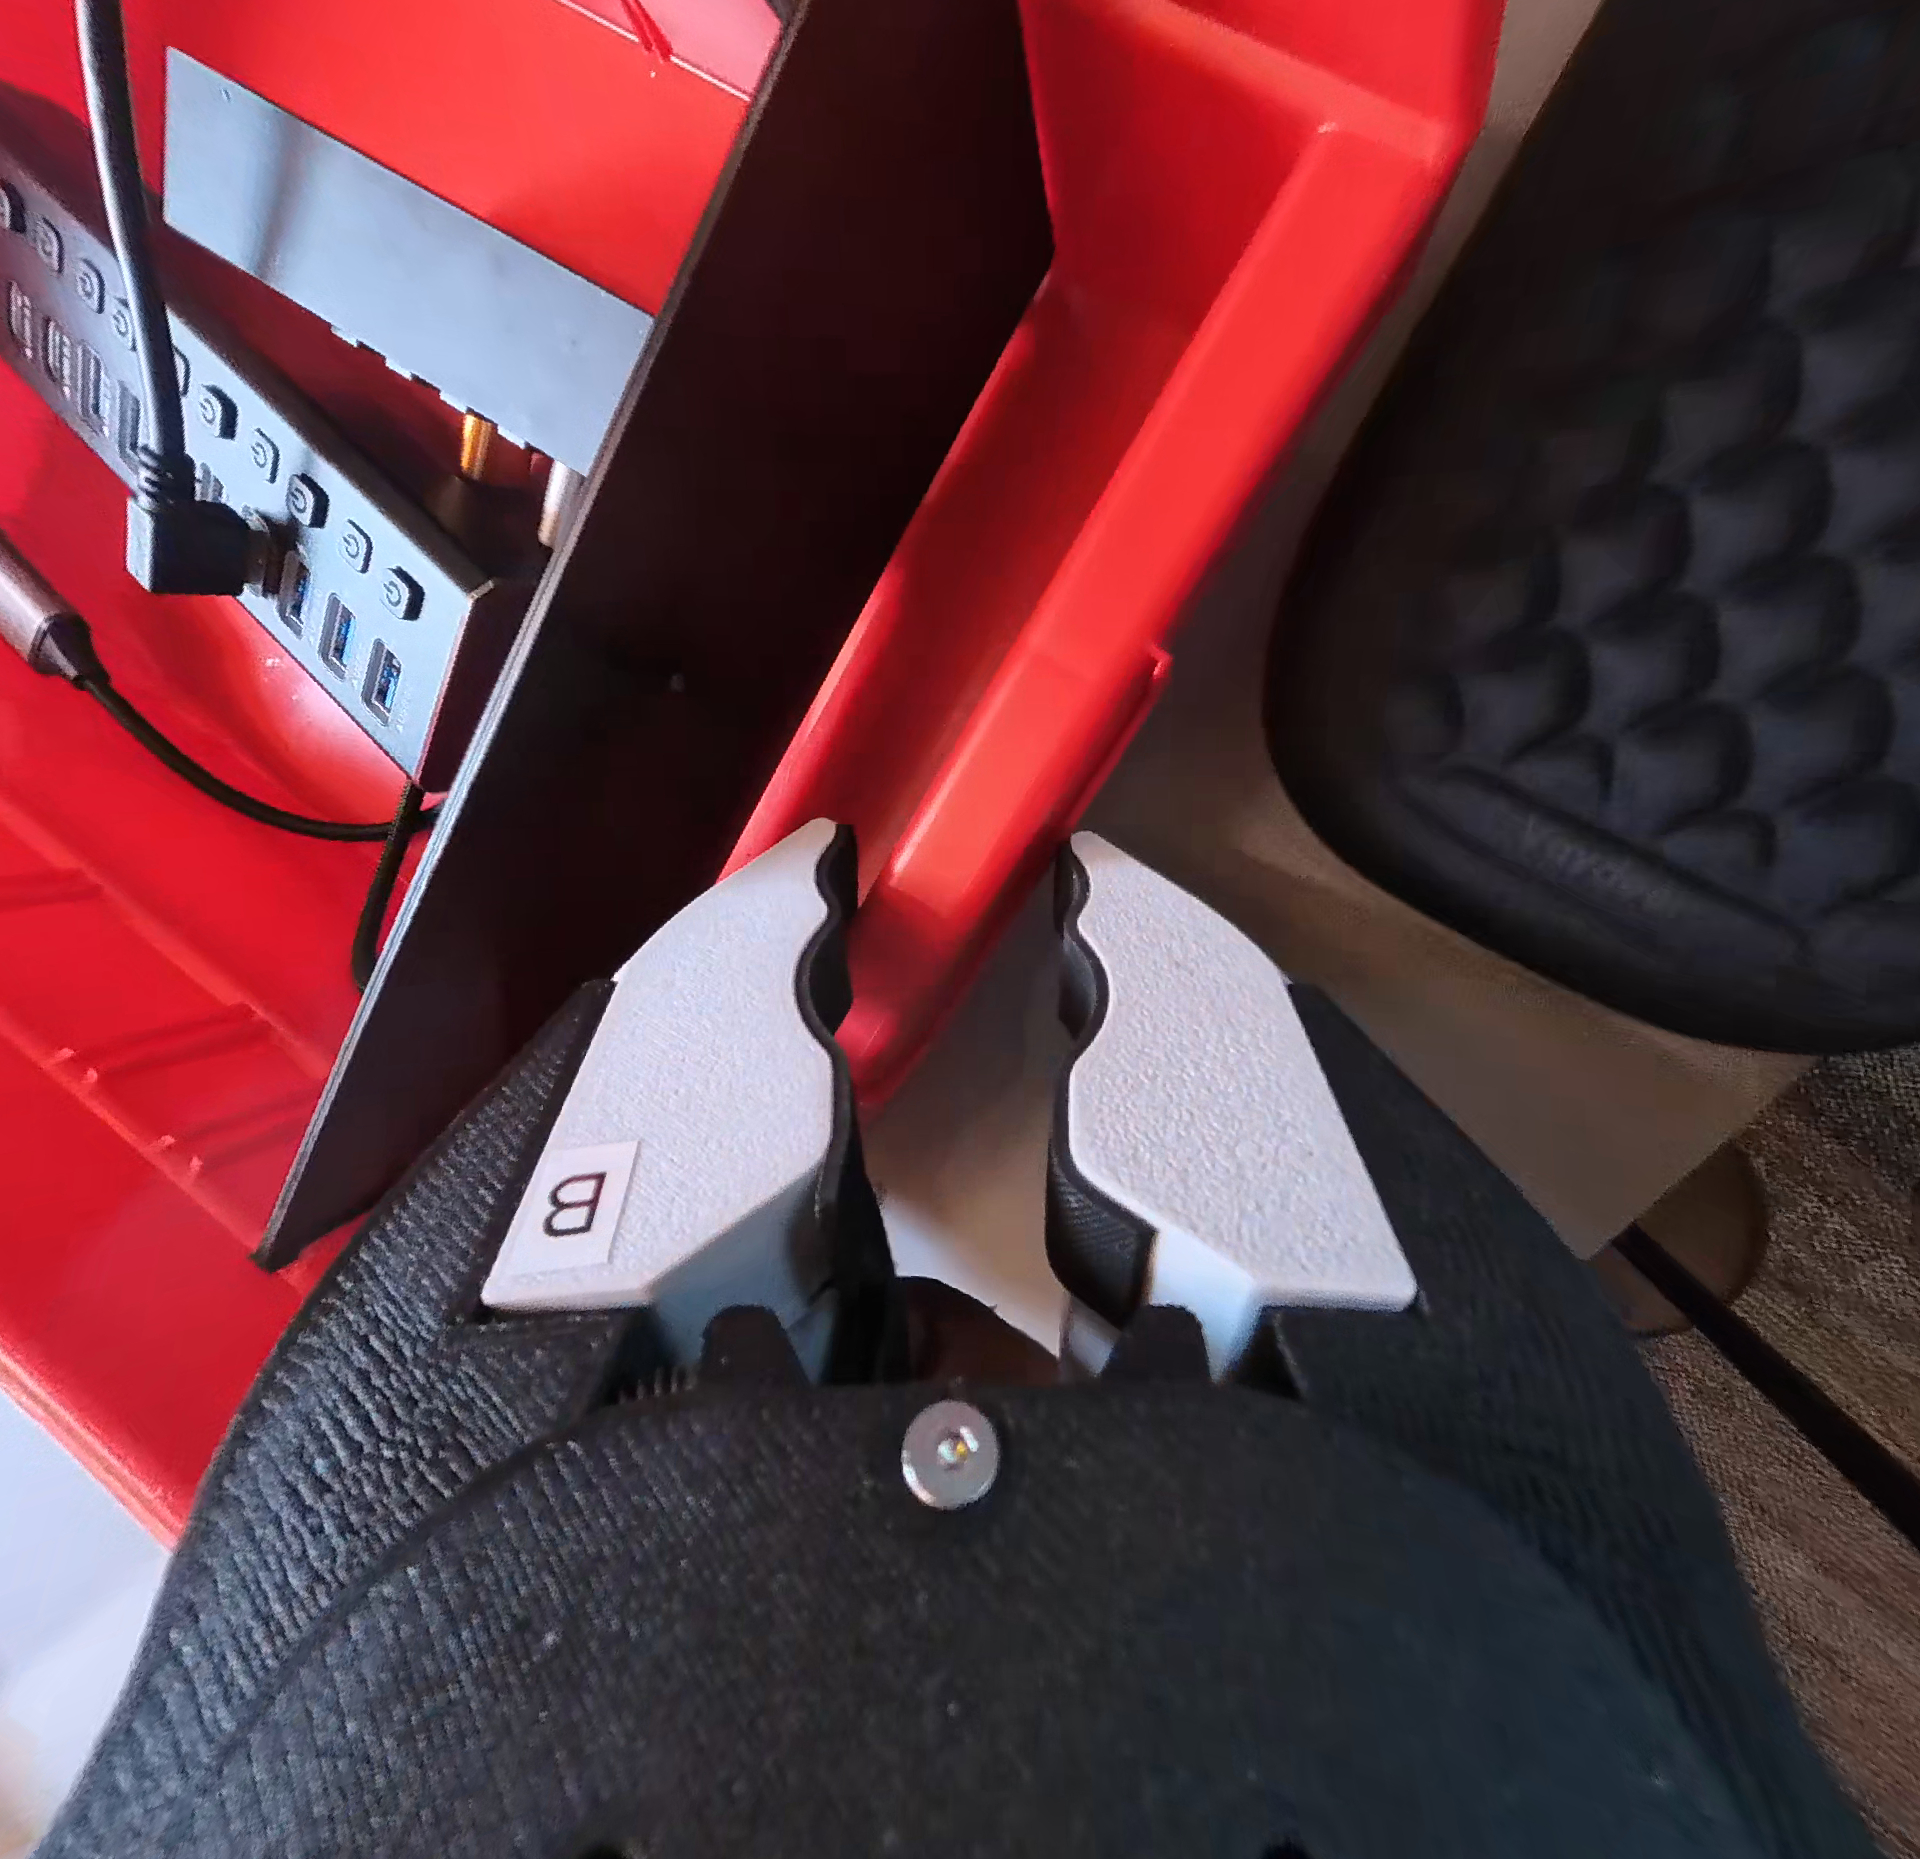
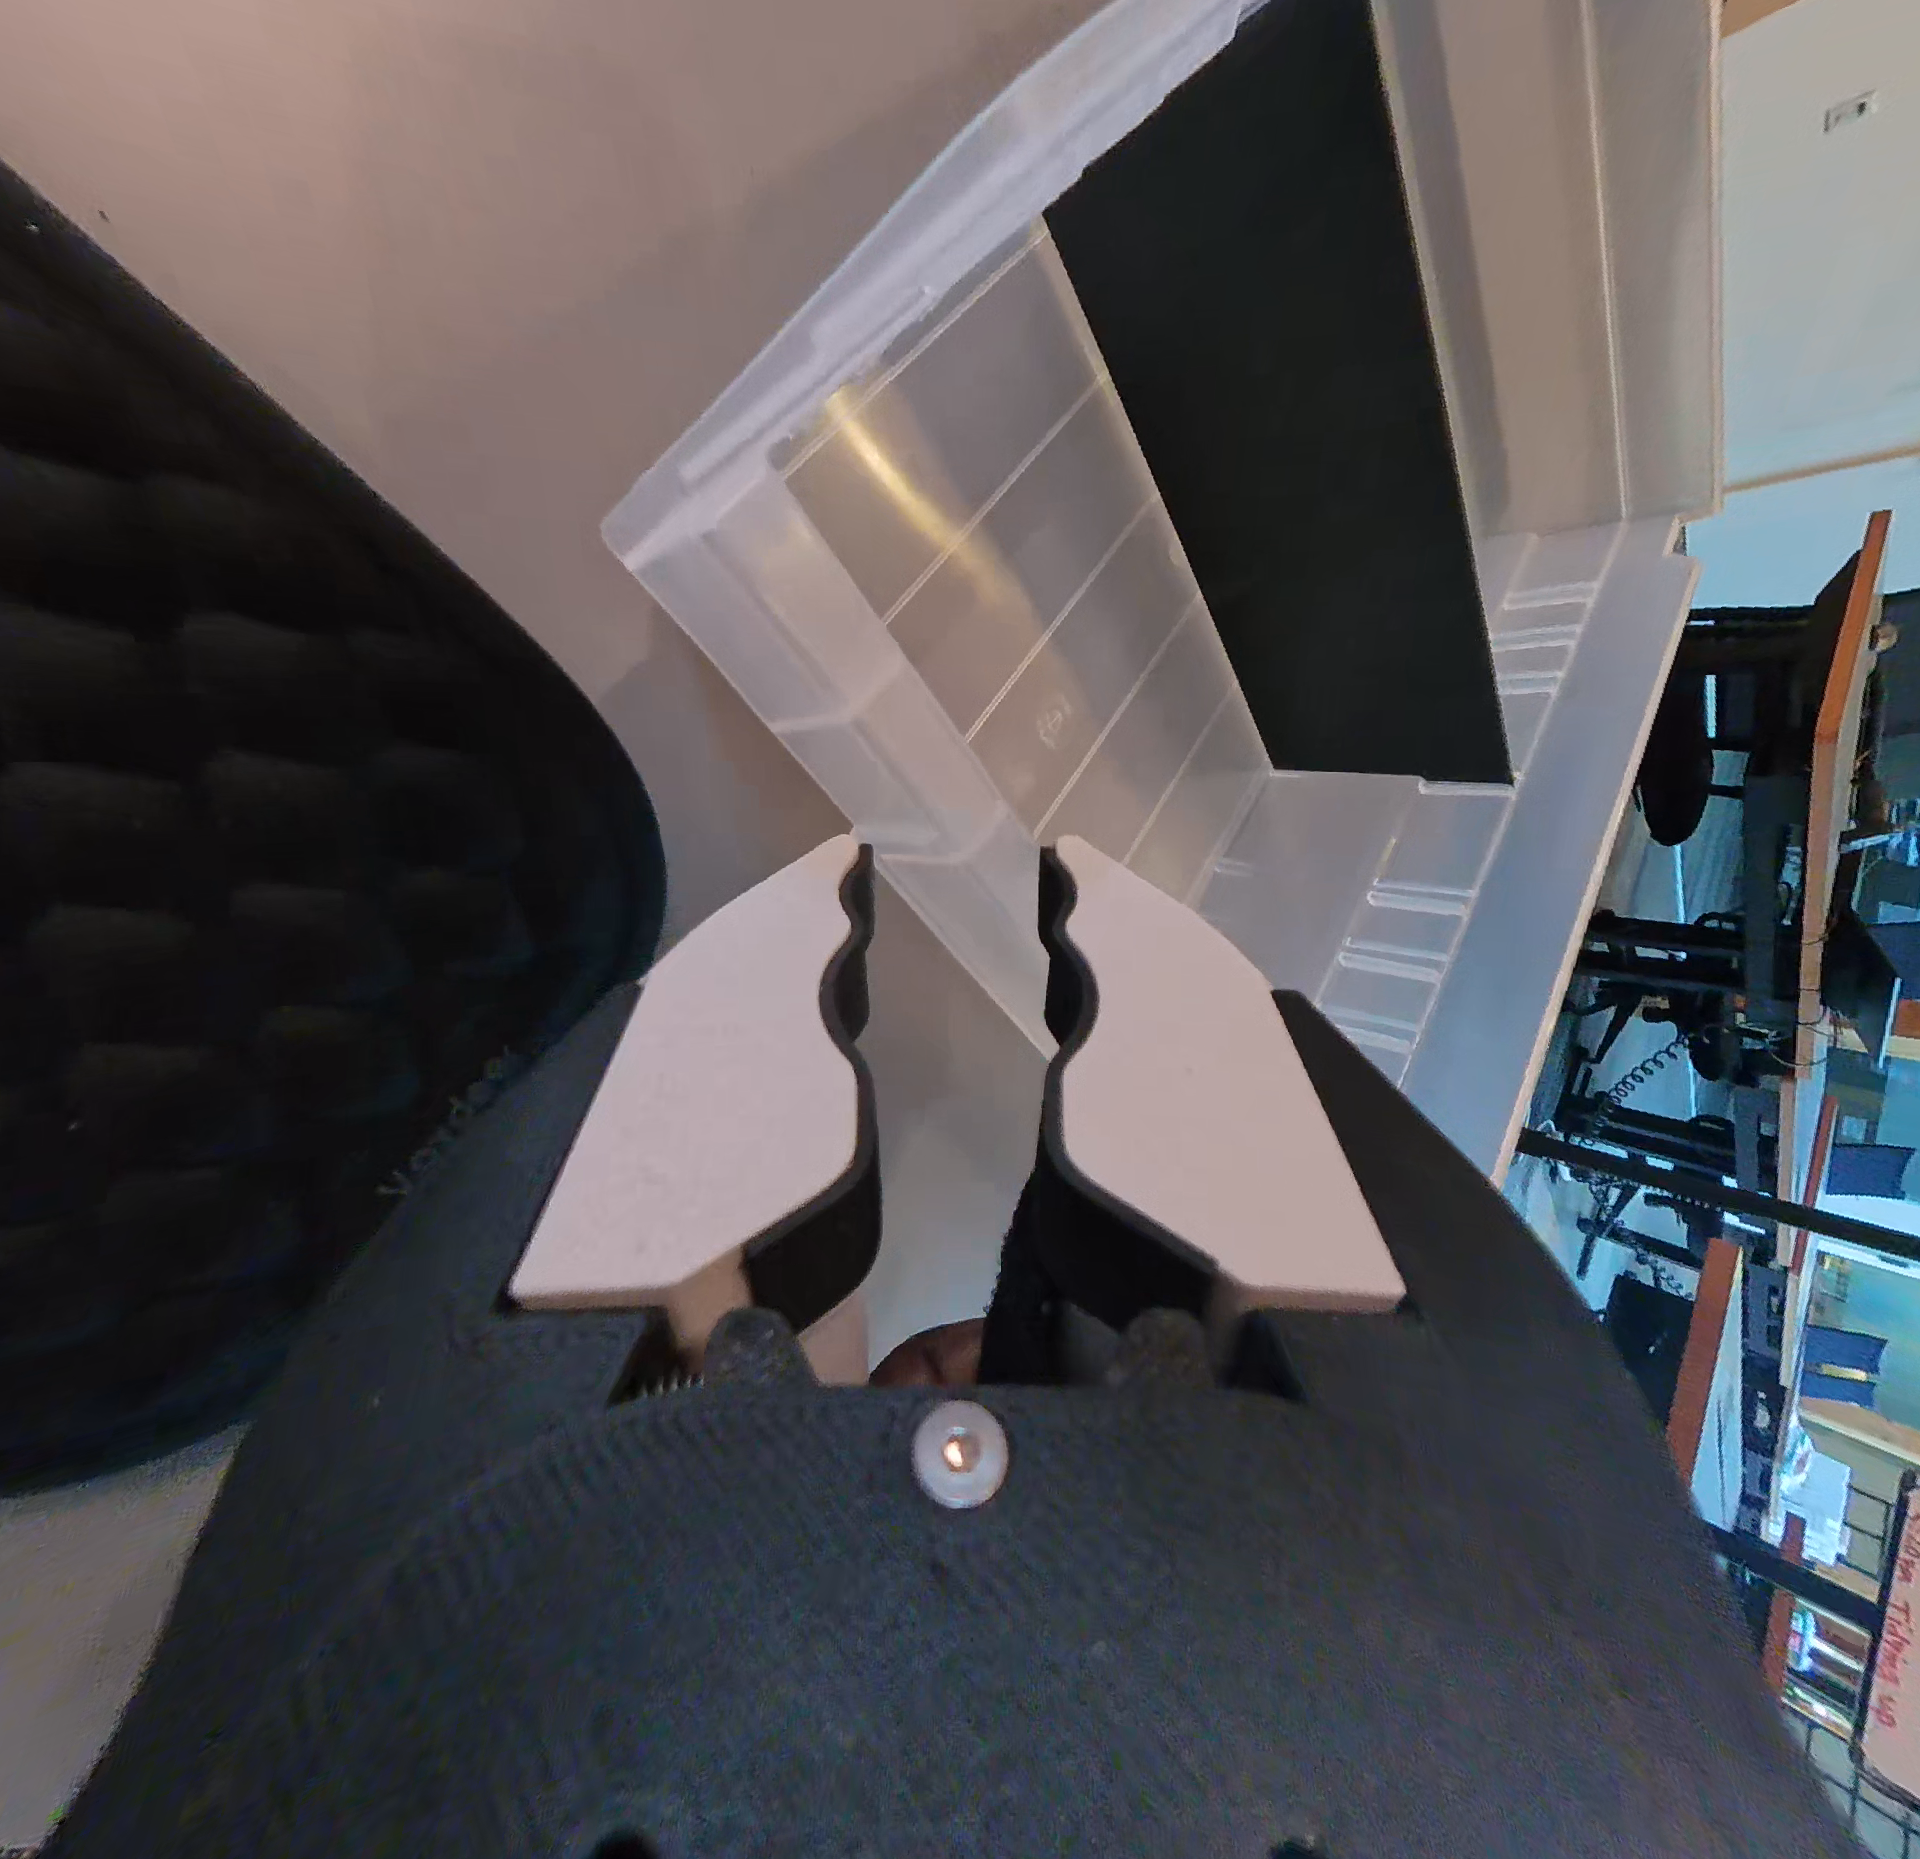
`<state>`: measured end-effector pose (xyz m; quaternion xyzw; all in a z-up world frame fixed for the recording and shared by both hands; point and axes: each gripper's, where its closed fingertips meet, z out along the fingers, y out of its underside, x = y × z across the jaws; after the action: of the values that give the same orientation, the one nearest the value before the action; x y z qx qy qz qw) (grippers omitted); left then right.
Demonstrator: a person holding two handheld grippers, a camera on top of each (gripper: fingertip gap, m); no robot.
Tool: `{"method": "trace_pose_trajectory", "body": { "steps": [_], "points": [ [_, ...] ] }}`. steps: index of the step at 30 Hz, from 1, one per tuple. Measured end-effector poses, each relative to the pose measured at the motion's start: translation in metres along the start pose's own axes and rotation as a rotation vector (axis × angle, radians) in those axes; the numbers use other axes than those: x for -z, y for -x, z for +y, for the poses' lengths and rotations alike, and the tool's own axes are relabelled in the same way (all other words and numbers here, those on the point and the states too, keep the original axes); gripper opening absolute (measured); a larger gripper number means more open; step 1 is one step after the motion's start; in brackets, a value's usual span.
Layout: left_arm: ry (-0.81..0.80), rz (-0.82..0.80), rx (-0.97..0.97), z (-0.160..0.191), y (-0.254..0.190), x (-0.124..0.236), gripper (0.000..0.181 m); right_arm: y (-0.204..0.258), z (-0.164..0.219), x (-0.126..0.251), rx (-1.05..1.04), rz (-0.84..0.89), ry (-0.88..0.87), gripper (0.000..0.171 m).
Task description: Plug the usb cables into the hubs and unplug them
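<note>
In the left wrist view a long grey USB hub [image 1: 312, 521] with a row of ports and buttons lies in a red bin [image 1: 1195, 375]. A black angled USB plug [image 1: 192, 547] sits in one port, its cable running up and away. A second grey hub [image 1: 395, 261] lies behind it. A grey plug with a braided cable [image 1: 42, 635] lies at the left edge. My left gripper [image 1: 956, 864] is open and empty, fingers on either side of the bin's corner rim. My right gripper [image 2: 951, 864] is open and empty, in front of a clear plastic bin [image 2: 1039, 583].
A black divider panel [image 1: 727, 614] splits the red bin. The clear bin holds a black panel [image 2: 1278, 407]. A black quilted cushion [image 1: 1683, 562] lies between the bins on the pale table, also in the right wrist view [image 2: 260, 770]. Furniture stands beyond the table's right edge. Spacing between my two grippers at the tips: around 75 cm.
</note>
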<state>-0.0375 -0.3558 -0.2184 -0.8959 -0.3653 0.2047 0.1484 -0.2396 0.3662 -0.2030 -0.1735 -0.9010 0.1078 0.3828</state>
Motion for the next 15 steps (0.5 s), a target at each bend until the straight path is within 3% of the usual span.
{"method": "trace_pose_trajectory", "body": {
  "steps": [4, 7, 12, 15],
  "points": [
    [-0.054, 0.051, 0.112, -0.003, -0.005, 0.007, 0.048, 0.006, -0.008, 0.011, -0.087, -0.074, -0.075, 0.036],
    [-0.17, 0.117, 0.183, -0.02, -0.012, 0.034, 0.053, -0.001, -0.035, 0.04, -0.219, -0.091, -0.257, 0.049],
    [-0.468, -0.05, 0.437, -0.073, 0.036, 0.082, 0.061, -0.024, -0.122, 0.109, -0.422, -0.05, -0.825, 0.067],
    [-0.532, -0.055, 0.608, -0.095, 0.059, 0.085, 0.059, -0.025, -0.173, 0.14, -0.505, -0.079, -1.195, 0.069]
  ]
}}
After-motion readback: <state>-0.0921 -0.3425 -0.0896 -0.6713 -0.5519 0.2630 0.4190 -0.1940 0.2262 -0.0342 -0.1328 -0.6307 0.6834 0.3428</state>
